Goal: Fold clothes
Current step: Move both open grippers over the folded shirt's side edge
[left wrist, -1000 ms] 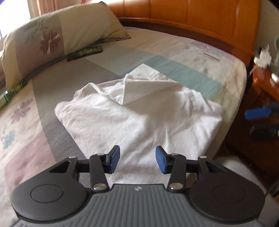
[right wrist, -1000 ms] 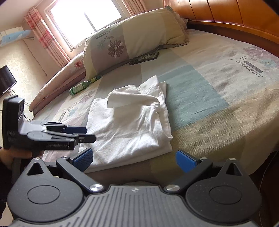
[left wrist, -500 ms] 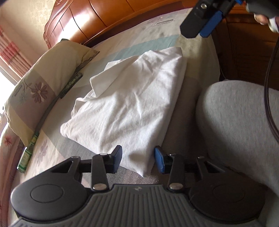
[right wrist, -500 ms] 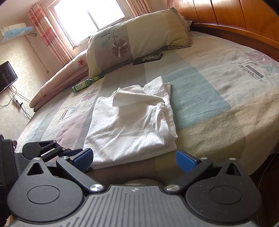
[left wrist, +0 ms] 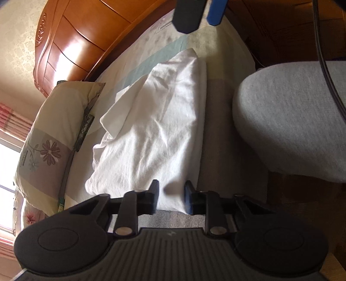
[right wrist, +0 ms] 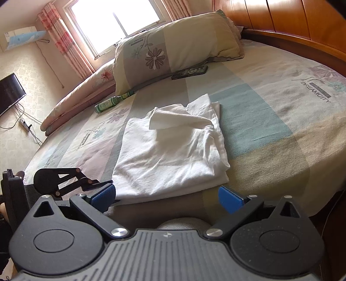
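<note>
A white garment, folded into a rough rectangle with a loose flap on its far end, lies on the patterned bedspread. Seen from the left wrist, the garment runs away from me, and its near corner sits between the pads of my left gripper. The jaws are closing on that corner and the cloth fills the narrow gap. The right wrist view shows the left gripper at the garment's near left corner. My right gripper hangs wide open before the garment's near edge, holding nothing.
A flowered pillow, a dark flat pack and a green bottle lie at the bed's far side. The wooden headboard curves round at the right. A person's grey-clad leg presses against the bed's near edge.
My left gripper rolled, dropped and came in onto the garment's near corner, and its jaws narrowed around the cloth. The right gripper stayed put and open.
</note>
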Motion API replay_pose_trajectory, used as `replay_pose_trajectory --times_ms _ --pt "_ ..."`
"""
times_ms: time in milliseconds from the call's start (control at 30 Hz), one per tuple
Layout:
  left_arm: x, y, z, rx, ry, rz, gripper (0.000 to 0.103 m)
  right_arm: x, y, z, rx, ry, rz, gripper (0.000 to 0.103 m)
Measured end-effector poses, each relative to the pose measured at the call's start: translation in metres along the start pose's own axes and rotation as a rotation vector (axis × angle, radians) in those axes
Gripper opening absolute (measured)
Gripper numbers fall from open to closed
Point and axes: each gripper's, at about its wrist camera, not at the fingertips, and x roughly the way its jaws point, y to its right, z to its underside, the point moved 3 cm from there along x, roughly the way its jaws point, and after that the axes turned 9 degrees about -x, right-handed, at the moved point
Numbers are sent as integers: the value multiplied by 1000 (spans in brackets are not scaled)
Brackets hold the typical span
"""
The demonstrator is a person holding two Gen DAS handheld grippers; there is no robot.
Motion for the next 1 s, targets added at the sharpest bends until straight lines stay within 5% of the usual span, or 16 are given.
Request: replay_pose_trajectory --times_ms 367,467,567,733,867,1000 --pt "-8 -32 19 -302 -46 162 7 8 0 -9 -64 1 -5 103" --pt "-20 -56 21 -438 -29 245 15 17 1 -28 -183 36 15 103" --pt "-27 -86 25 -581 -2 239 14 33 3 -52 -315 62 27 103" --pt "-22 -125 32 -808 62 227 14 92 3 -84 -344 -45 -232 103" --pt "0 -137 35 -874 35 213 14 146 0 -89 -314 -140 -330 102" --pt "17 -141 35 -894 22 223 14 163 14 -100 -307 -115 -256 99"
